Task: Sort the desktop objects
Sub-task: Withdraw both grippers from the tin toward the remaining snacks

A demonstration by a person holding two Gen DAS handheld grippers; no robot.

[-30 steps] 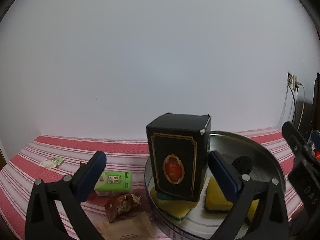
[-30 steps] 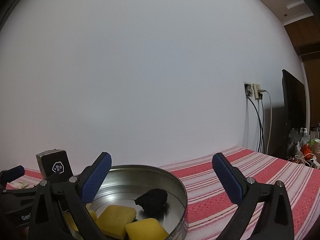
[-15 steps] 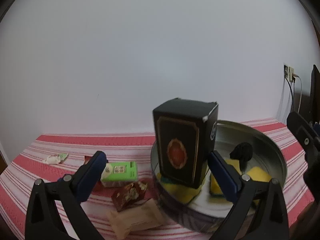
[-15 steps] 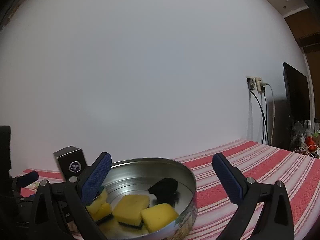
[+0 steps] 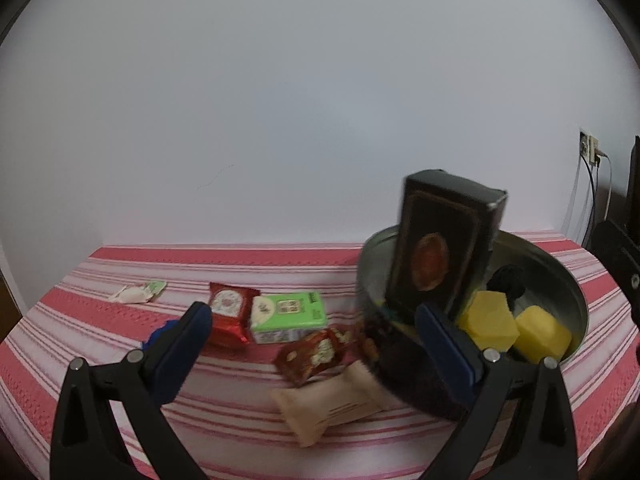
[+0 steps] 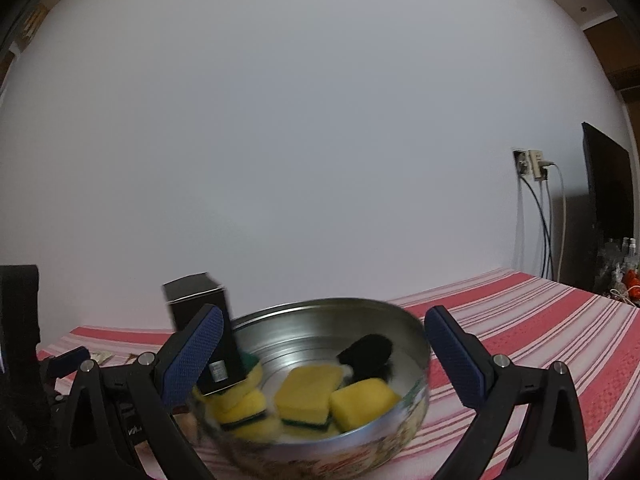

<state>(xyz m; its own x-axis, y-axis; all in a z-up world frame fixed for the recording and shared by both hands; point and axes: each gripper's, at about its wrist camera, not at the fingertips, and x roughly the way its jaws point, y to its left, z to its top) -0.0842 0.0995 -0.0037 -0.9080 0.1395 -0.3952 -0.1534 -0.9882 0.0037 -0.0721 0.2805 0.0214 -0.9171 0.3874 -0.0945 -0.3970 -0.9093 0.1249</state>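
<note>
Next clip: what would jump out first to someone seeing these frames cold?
The tall black box stands tilted inside the round metal tin at the right, resting on yellow sponges beside a black fuzzy lump. Left of the tin, snack packets lie scattered on the red-striped cloth, including a green carton and a red wrapper. Both claws are open and hold nothing.
</note>
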